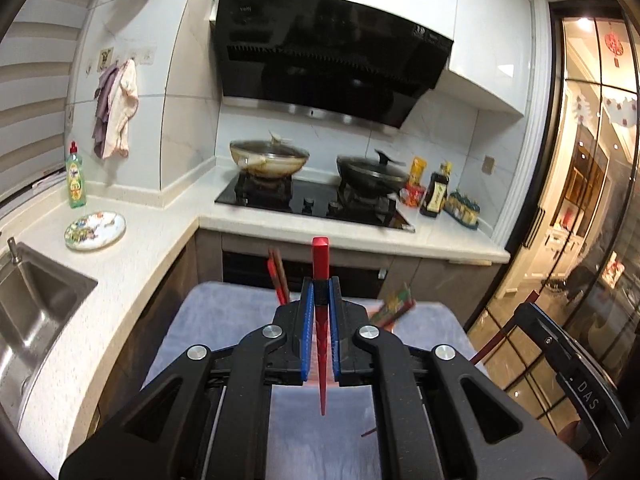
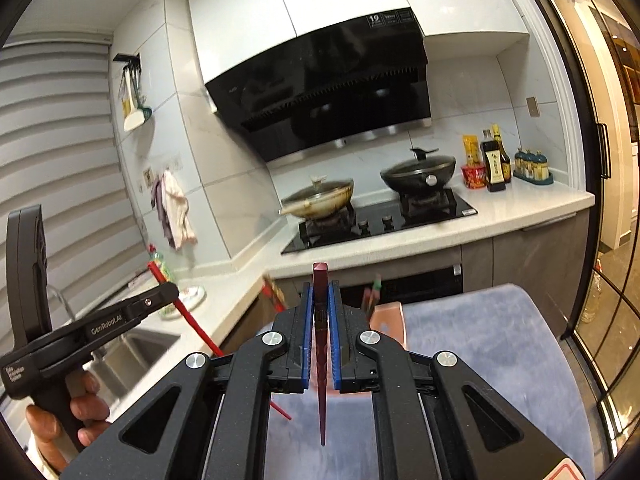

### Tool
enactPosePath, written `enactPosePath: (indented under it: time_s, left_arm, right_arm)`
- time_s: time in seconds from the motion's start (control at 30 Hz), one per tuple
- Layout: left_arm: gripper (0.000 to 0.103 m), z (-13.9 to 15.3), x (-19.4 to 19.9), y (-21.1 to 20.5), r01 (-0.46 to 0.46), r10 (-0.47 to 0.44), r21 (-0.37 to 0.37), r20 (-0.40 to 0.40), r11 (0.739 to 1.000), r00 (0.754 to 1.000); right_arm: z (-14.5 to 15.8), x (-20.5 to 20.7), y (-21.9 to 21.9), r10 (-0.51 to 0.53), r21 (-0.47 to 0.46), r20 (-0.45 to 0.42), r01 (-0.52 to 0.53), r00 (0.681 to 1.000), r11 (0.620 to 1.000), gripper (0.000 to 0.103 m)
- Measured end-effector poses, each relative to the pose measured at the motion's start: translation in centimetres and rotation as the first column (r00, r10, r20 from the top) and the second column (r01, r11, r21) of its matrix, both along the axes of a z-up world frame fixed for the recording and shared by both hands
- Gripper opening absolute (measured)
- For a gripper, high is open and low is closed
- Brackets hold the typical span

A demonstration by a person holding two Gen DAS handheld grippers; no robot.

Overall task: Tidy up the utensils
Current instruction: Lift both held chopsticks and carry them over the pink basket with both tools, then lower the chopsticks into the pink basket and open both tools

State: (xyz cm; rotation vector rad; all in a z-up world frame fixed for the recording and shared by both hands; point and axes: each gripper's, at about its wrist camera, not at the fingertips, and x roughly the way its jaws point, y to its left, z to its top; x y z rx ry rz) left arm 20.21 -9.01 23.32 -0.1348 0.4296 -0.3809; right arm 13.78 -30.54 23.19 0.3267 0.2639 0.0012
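In the left wrist view my left gripper (image 1: 320, 294) is shut on a bright red chopstick (image 1: 320, 264) that stands upright between the blue pads, tip pointing down. In the right wrist view my right gripper (image 2: 320, 300) is shut on a dark maroon chopstick (image 2: 320, 280), held the same way. Both hang above a table covered in blue-grey cloth (image 2: 480, 340). Behind the fingers a copper-coloured holder (image 2: 387, 322) stands on the cloth. Blurred chopsticks (image 1: 278, 276) rise behind the fingers. The left gripper (image 2: 172, 290) with its red chopstick (image 2: 192, 322) shows at the left, a hand (image 2: 80, 408) on its grip.
An L-shaped white counter (image 1: 152, 248) runs behind the table, with a steel sink (image 1: 36, 304), a patterned plate (image 1: 95, 230) and a green soap bottle (image 1: 75, 178). Two lidded pans sit on the black hob (image 1: 308, 200). Sauce bottles (image 2: 494, 164) stand beside it. Glass doors (image 1: 592, 200) fill the right.
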Motion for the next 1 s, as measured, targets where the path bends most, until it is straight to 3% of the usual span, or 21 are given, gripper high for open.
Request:
enactPosePath:
  time_s: [0.2,0.37,0.57,1.0]
  left_arm:
    - [0.007,3.0,4.0,-0.7,-0.037,0.042,-0.051,0.096,0.998,0.994]
    - [0.007,2.4,7.4,-2.1,-0.058,0.063,-0.051,0.113,0.997,0.992]
    - [0.007,-0.6,10.7,-3.0,-0.069,0.070,-0.030,0.061,0.997,0.996]
    - [0.007,-6.2,13.3,-3.3,-0.058,0.056,-0.020,-0.067,0.998,0.996]
  right_arm:
    - [2.7,5.0,-1.3,-0.036,0.015,0.079,0.035,0.996,0.999,0.007]
    - [2.7,9.0,-3.0,-0.085,0.047,0.097,0.081,0.992,0.996,0.007]
    - [-0.7,12.8,-4.7,-0.098,0.094,0.019,0.096,0.995,0.991,0.007]
    - [-6.8,16.2,-3.9,-0.054,0.064,-0.125,0.063,0.991,0.996,0.007]
